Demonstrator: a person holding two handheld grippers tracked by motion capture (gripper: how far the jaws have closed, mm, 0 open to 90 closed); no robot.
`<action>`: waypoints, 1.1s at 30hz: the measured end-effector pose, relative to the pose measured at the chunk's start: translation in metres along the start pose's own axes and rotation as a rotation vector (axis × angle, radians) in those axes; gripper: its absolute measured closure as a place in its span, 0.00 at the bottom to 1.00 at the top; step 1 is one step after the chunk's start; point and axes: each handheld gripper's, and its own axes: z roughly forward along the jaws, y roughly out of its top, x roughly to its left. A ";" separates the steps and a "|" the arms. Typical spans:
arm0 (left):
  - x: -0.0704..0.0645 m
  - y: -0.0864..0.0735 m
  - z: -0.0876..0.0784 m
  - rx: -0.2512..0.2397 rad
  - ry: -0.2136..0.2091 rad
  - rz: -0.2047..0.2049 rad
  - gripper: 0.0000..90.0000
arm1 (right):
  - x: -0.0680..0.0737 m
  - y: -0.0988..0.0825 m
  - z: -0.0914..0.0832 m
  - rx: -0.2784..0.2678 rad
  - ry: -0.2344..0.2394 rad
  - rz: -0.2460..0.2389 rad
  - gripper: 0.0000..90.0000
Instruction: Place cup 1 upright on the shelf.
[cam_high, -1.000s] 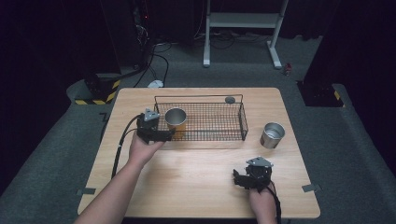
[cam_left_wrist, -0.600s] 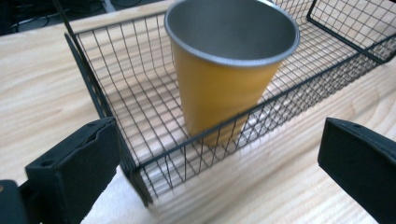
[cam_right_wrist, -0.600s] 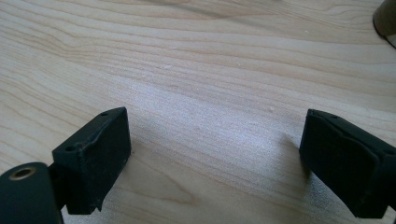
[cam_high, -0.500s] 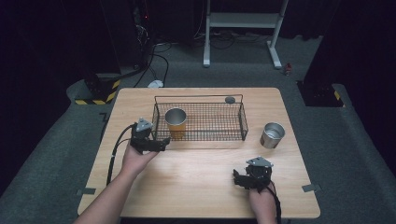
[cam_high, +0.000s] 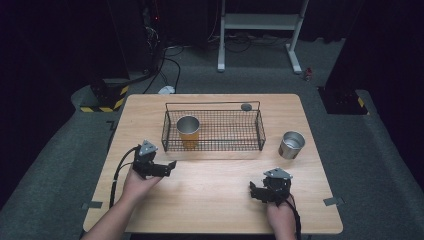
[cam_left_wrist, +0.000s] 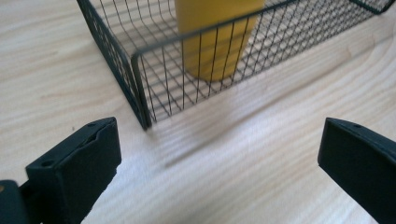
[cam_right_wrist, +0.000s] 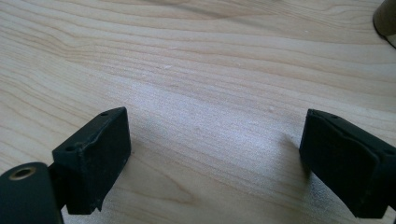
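Left gripper (cam_high: 167, 167): black body, grey three-cornered plate (cam_high: 147, 148) mounted on top; black cable (cam_high: 118, 172) is looped from its rear along the forearm. Right gripper (cam_high: 253, 189): same black build w/ grey plate (cam_high: 278, 173) on top; black cable (cam_high: 295, 217) is run back beside the wrist. Forearms are seen bare, no sleeves in the high view. In the left gripper view, two black block-shaped jaws are shown, matte, w/ bevelled edges; a small round hole is seen on the top face of one. In the right gripper view, jaws of like form are shown, each w/ a small hole near the top edge; a brass-coloured ringed hole (cam_right_wrist: 22, 173) is set in the black part at lower left.
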 end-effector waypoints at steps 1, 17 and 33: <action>0.000 -0.003 0.000 0.006 -0.003 -0.001 0.00 | 0.000 0.000 0.000 0.000 0.000 0.000 0.10; 0.004 -0.048 -0.003 0.125 0.010 0.034 0.01 | 0.000 -0.001 -0.001 0.001 0.002 -0.002 0.10; -0.007 -0.064 -0.004 0.116 0.011 0.051 0.01 | 0.001 -0.002 -0.002 -0.005 0.011 -0.010 0.12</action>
